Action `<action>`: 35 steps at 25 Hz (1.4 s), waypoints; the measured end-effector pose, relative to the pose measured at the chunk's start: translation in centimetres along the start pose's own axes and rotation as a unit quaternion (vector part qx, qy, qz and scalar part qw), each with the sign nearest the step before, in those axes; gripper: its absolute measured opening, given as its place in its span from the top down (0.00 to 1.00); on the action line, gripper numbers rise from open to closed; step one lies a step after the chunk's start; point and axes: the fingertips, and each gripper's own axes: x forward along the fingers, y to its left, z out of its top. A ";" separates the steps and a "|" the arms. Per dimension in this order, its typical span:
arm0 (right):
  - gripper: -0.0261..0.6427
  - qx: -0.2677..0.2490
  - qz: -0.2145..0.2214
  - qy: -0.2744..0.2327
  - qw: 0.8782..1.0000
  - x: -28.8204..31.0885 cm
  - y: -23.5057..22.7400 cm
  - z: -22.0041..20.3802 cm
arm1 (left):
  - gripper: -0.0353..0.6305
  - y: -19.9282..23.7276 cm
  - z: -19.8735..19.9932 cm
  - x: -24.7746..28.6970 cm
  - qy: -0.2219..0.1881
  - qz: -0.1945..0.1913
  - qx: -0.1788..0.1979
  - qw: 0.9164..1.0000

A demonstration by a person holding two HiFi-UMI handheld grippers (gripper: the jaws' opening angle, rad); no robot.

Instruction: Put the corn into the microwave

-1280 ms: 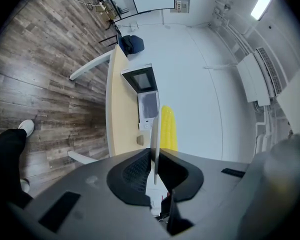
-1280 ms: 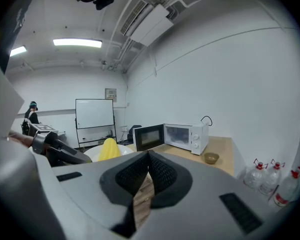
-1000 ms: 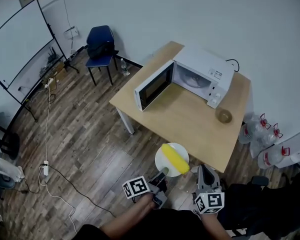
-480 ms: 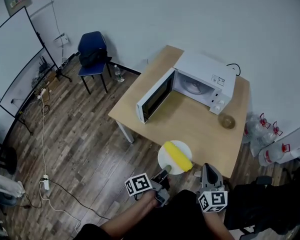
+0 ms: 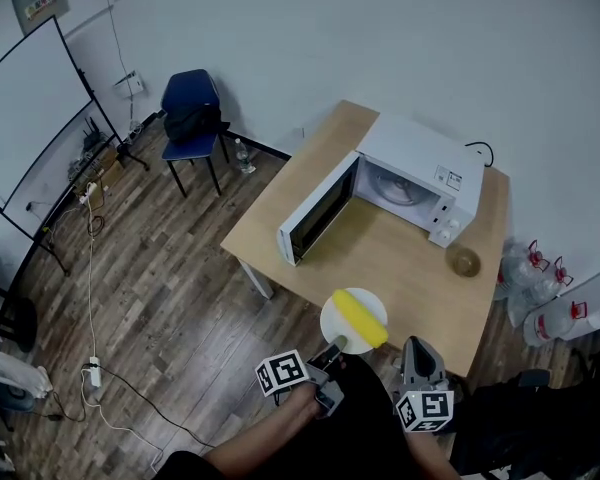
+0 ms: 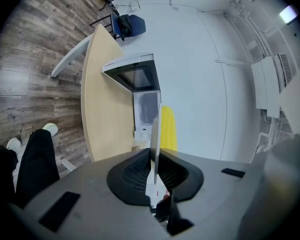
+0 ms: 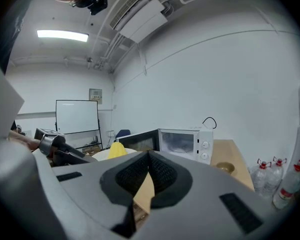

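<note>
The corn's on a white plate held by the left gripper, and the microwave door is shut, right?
No: the microwave door stands open, as the head view shows. The corn does lie on the white plate held by the left gripper.

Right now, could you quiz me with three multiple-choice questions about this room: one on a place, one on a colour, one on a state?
1. Where does the corn lie? A) in a pan B) on the white plate C) in a basket
2. What colour is the chair? A) red B) green C) blue
3. The microwave door is: A) open B) shut C) missing
Answers: 1 B, the cob rests on it; 2 C, seat and back are blue; 3 A, it stands swung out.
</note>
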 end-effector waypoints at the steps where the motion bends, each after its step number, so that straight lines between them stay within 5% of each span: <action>1: 0.87 -0.001 -0.001 -0.001 1.000 0.6 -0.4 0.2 | 0.91 -0.1 0.5 0.6 -0.002 0.000 0.001 1.000; 17: 0.87 0.021 0.000 -0.005 1.000 14.9 -7.6 3.0 | 0.91 -1.8 9.5 13.5 -0.001 0.002 0.014 1.000; 25: 0.87 0.036 0.043 0.002 0.998 20.9 -9.8 3.7 | 0.91 -1.3 14.0 20.0 -0.016 0.005 0.028 0.999; 35: 0.87 0.024 0.047 0.025 0.998 25.9 -13.8 2.7 | 0.91 -0.1 15.9 27.5 -0.013 0.013 0.015 1.000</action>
